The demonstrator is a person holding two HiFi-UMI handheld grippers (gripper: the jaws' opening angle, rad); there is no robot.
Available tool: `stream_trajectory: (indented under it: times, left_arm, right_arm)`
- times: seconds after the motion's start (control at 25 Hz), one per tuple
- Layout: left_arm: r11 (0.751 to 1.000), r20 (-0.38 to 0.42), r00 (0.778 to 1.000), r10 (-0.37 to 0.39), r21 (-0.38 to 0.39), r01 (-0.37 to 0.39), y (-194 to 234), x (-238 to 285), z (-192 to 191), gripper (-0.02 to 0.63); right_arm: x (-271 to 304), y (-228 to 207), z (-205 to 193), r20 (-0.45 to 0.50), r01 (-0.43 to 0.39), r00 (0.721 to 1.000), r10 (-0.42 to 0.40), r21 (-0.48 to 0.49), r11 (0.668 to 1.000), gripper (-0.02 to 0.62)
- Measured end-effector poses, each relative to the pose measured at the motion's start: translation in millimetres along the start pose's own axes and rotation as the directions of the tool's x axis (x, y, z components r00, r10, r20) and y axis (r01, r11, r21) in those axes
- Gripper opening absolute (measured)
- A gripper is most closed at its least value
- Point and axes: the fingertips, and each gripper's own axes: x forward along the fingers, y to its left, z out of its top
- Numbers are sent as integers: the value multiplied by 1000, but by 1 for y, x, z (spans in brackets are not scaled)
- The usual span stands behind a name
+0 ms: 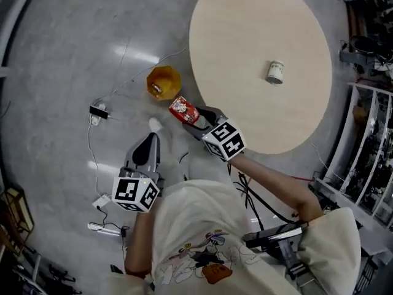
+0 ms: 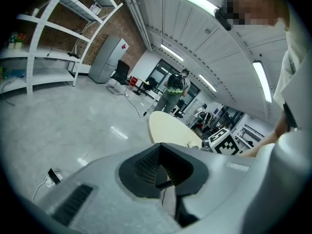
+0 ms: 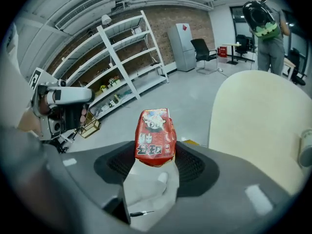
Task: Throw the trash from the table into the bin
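Printed white shirt cloth fills the near edge of the head view, and both arms reach out from it over the grey floor. Nearer in, the left gripper [image 1: 150,143] hangs low above the floor with its jaws drawn together and nothing between them, so it has no part in the carry.

Farther out, the right gripper [image 1: 198,118] points steeply down with its jaws closed on the red packet [image 1: 183,109], pinching the packet's rear part. The rest sticks out ahead, its long axis in line with the jaws. The packet is off the worktop [image 1: 245,23] and in the air, just outside the worktop's rim.

Beyond the packet's free end, up and to the left in the head view, the orange bin [image 1: 163,83] stands open on the floor with a small scrap inside. It is near but not yet beneath the packet. By my reading the right hand needs to carry on along that line before letting go.

Farthest off, a small cup [image 1: 275,72] lies on the worktop, well apart from both grippers.
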Motion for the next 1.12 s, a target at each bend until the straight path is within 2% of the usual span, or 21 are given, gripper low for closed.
stream_trajectory:
  times: [0.28,0.48,0.64,0.8,1.12]
  left_arm:
    - [992,-14,996,92,-80,-93,64,14,-22,5]
    - [986,-56,992,111,-116,-117,84,19,-53,5]
    - [980,-105,986,132,-134,-145,105,27,-86,5]
    - [977,-142,980,139,-144,-160,129,44,-114,6]
    - [980,-212,972,105,-142,-137,163,88,-162,5]
  right_arm:
    - [93,14,-20,-102,-92,990,93,15,996,264]
    - [147,14,-45,-176,-133,976,130,-3,991,264]
    - [197,-3,-77,-210,-101,972,111,56,993,264]
    - [251,-31,-107,-233,-34,971,52,78,996,264]
    - [336,-83,-156,-250,97,967,-56,158,983,263]
